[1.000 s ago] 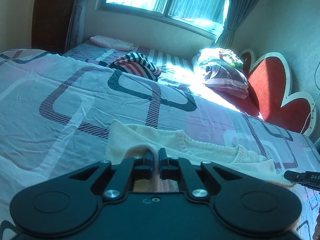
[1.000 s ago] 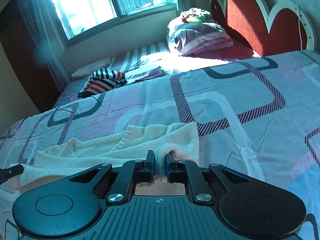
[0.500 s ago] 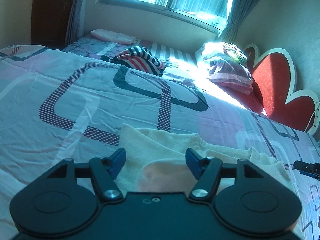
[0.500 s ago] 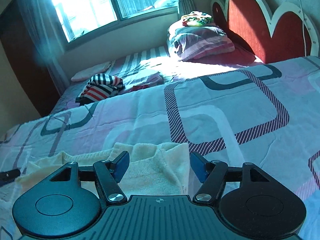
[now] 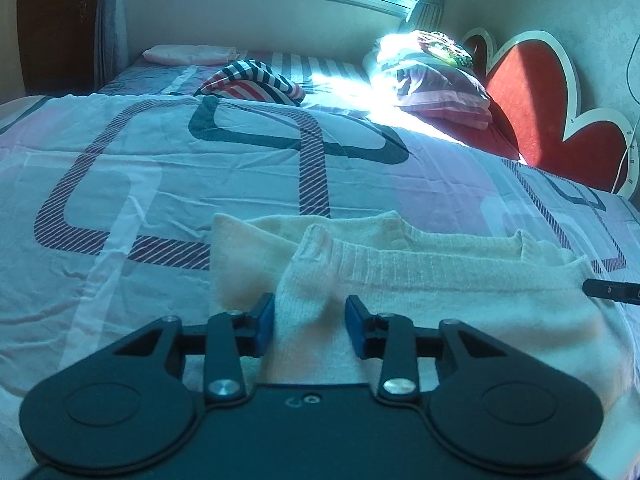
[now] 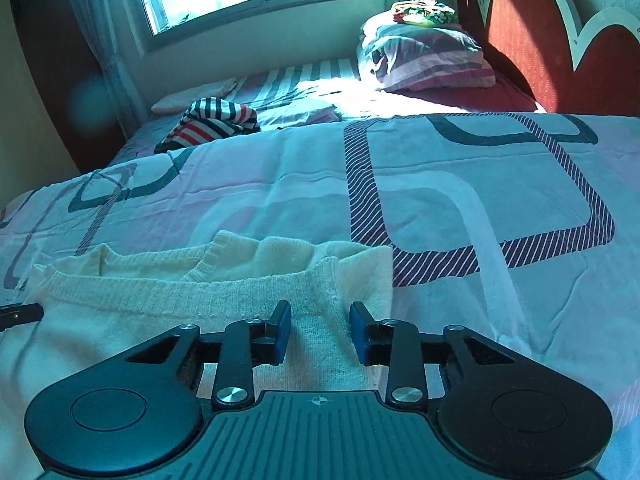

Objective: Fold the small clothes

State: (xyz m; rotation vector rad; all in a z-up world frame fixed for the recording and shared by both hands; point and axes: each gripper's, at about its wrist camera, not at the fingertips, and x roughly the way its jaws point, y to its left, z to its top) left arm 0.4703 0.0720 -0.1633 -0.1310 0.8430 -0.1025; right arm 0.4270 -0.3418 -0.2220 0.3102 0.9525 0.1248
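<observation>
A cream knitted sweater (image 5: 420, 280) lies on the patterned bedspread, its lower part folded up over the body. It also shows in the right wrist view (image 6: 192, 300). My left gripper (image 5: 310, 322) is open, its blue pads on either side of a raised fold at the sweater's left edge. My right gripper (image 6: 320, 326) is open over the sweater's right edge, pads apart with knit between them. The right gripper's tip (image 5: 612, 290) shows at the right edge of the left wrist view.
A striped red, white and black garment (image 5: 252, 82) lies at the far side of the bed. Pillows (image 5: 436, 80) are stacked by the red headboard (image 5: 540, 92). A window and curtains stand behind the bed.
Both grippers were shut on the sweater's edge a second ago. They opened and let it go, and the folded edge now rests on the sweater. The jaws stand narrower than half a second ago.
</observation>
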